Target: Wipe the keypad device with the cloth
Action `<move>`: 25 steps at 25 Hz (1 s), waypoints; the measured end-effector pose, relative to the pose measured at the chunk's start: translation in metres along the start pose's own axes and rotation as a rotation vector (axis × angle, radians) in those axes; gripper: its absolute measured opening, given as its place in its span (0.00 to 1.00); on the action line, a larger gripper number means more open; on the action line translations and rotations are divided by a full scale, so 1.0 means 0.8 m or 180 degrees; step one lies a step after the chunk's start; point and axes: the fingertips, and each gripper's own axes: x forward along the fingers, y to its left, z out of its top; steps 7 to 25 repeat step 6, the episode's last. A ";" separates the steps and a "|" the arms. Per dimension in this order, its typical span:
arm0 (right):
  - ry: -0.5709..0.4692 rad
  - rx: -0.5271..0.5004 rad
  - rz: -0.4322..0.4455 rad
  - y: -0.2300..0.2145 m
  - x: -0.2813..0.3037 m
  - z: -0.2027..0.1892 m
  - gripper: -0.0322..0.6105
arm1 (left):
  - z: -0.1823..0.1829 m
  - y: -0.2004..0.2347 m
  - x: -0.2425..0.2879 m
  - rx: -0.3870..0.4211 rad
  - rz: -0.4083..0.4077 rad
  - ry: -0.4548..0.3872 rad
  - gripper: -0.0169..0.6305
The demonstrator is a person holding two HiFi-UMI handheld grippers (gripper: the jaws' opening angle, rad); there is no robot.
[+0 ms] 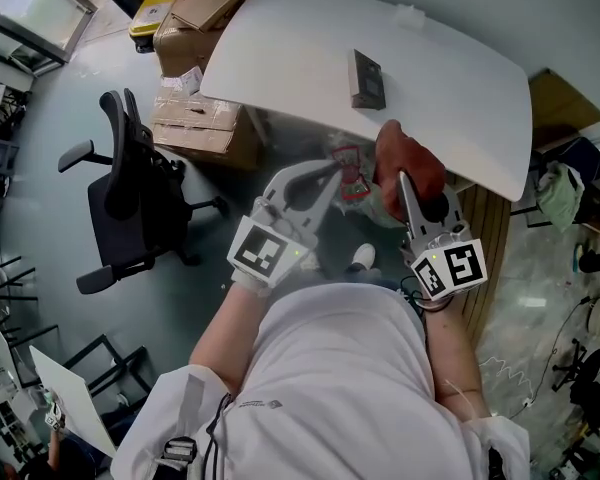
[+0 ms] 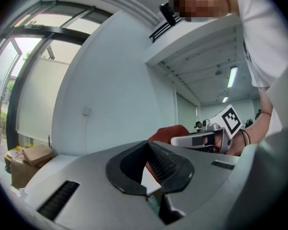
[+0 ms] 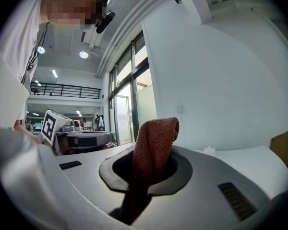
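The dark keypad device [image 1: 367, 78] lies flat on the white table [image 1: 460, 98], beyond both grippers. My right gripper [image 1: 402, 180] is shut on a rust-red cloth [image 1: 408, 156], which stands up out of the jaws [image 3: 156, 138]. In the right gripper view that gripper [image 3: 151, 159] points level toward a pale wall. My left gripper [image 1: 332, 171] is held just short of the table's near edge, its jaws closed together [image 2: 148, 145]. The left gripper view shows the cloth [image 2: 165, 132] and the right gripper close by on the right. I cannot tell whether anything thin sits between the left pads.
A black office chair [image 1: 130, 198] stands on the floor at the left. Cardboard boxes [image 1: 195, 88] are stacked beside the table's left end. A red, white and green packet [image 1: 350, 173] shows below the table edge between the grippers. A wooden panel [image 1: 492, 258] lies to the right.
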 end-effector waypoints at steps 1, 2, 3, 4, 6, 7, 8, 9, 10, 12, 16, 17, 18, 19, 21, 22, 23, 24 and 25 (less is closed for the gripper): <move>-0.0008 0.0012 0.0000 -0.005 -0.003 0.001 0.13 | 0.000 -0.007 0.003 -0.0021 -0.0035 -0.0004 0.04; -0.0016 0.0021 0.0001 -0.010 -0.005 0.002 0.13 | 0.000 -0.013 0.007 -0.0045 -0.0055 0.0002 0.04; -0.0023 0.0028 0.0005 -0.014 -0.007 0.003 0.13 | -0.001 -0.018 0.010 -0.0060 -0.0059 0.0019 0.04; -0.0029 0.0032 0.0013 -0.017 -0.009 0.004 0.13 | -0.002 -0.022 0.012 -0.0065 -0.0056 0.0042 0.04; -0.0038 0.0035 0.0033 -0.022 -0.012 0.004 0.13 | -0.006 -0.029 0.016 -0.0064 -0.0046 0.0097 0.04; -0.0038 0.0035 0.0033 -0.022 -0.012 0.004 0.13 | -0.006 -0.029 0.016 -0.0064 -0.0046 0.0097 0.04; -0.0038 0.0035 0.0033 -0.022 -0.012 0.004 0.13 | -0.006 -0.029 0.016 -0.0064 -0.0046 0.0097 0.04; -0.0038 0.0035 0.0033 -0.022 -0.012 0.004 0.13 | -0.006 -0.029 0.016 -0.0064 -0.0046 0.0097 0.04; -0.0038 0.0035 0.0033 -0.022 -0.012 0.004 0.13 | -0.006 -0.029 0.016 -0.0064 -0.0046 0.0097 0.04; -0.0038 0.0035 0.0033 -0.022 -0.012 0.004 0.13 | -0.006 -0.029 0.016 -0.0064 -0.0046 0.0097 0.04; -0.0038 0.0035 0.0033 -0.022 -0.012 0.004 0.13 | -0.006 -0.029 0.016 -0.0064 -0.0046 0.0097 0.04; -0.0038 0.0035 0.0033 -0.022 -0.012 0.004 0.13 | -0.006 -0.029 0.016 -0.0064 -0.0046 0.0097 0.04; -0.0038 0.0035 0.0033 -0.022 -0.012 0.004 0.13 | -0.006 -0.029 0.016 -0.0064 -0.0046 0.0097 0.04; -0.0038 0.0035 0.0033 -0.022 -0.012 0.004 0.13 | -0.006 -0.029 0.016 -0.0064 -0.0046 0.0097 0.04; -0.0038 0.0035 0.0033 -0.022 -0.012 0.004 0.13 | -0.006 -0.029 0.016 -0.0064 -0.0046 0.0097 0.04; -0.0038 0.0035 0.0033 -0.022 -0.012 0.004 0.13 | -0.006 -0.029 0.016 -0.0064 -0.0046 0.0097 0.04; -0.0038 0.0035 0.0033 -0.022 -0.012 0.004 0.13 | -0.006 -0.029 0.016 -0.0064 -0.0046 0.0097 0.04; -0.0038 0.0035 0.0033 -0.022 -0.012 0.004 0.13 | -0.006 -0.029 0.016 -0.0064 -0.0046 0.0097 0.04; -0.0038 0.0035 0.0033 -0.022 -0.012 0.004 0.13 | -0.006 -0.029 0.016 -0.0064 -0.0046 0.0097 0.04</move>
